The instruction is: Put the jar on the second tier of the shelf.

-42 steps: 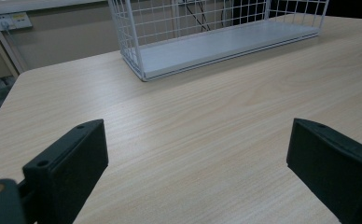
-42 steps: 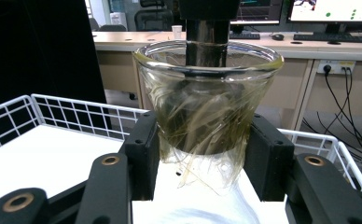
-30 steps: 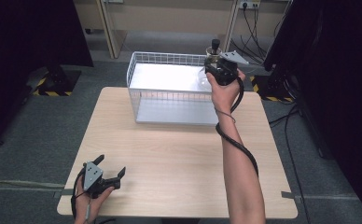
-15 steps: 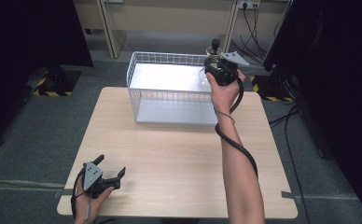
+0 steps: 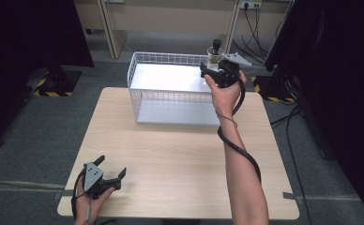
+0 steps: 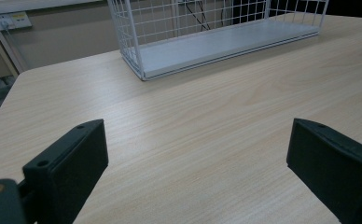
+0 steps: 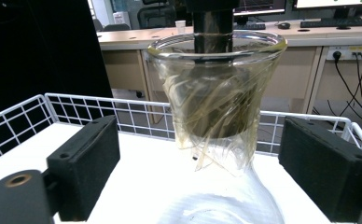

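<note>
A glass flask [image 5: 214, 52] with a black stopper [image 7: 212, 21] and yellowish streaks inside its neck stands at the back right corner of a white wire basket [image 5: 166, 55]. My right gripper [image 5: 216, 66] is held up at that corner. In the right gripper view it [image 7: 207, 172] is open, one jaw on each side of the flask's neck [image 7: 216, 107] and clear of the glass. My left gripper [image 5: 112, 166] rests low near the table's front left corner. It [image 6: 198, 163] is open with nothing between the jaws, pointing across the bare wood towards the basket [image 6: 137, 60].
The basket sits at the back middle of the light wooden table [image 5: 180, 159] with a white floor panel [image 6: 226, 44] inside. Behind the table are desks, wall sockets and dangling cables [image 5: 255, 28]. Dark partitions [image 5: 339, 70] flank both sides.
</note>
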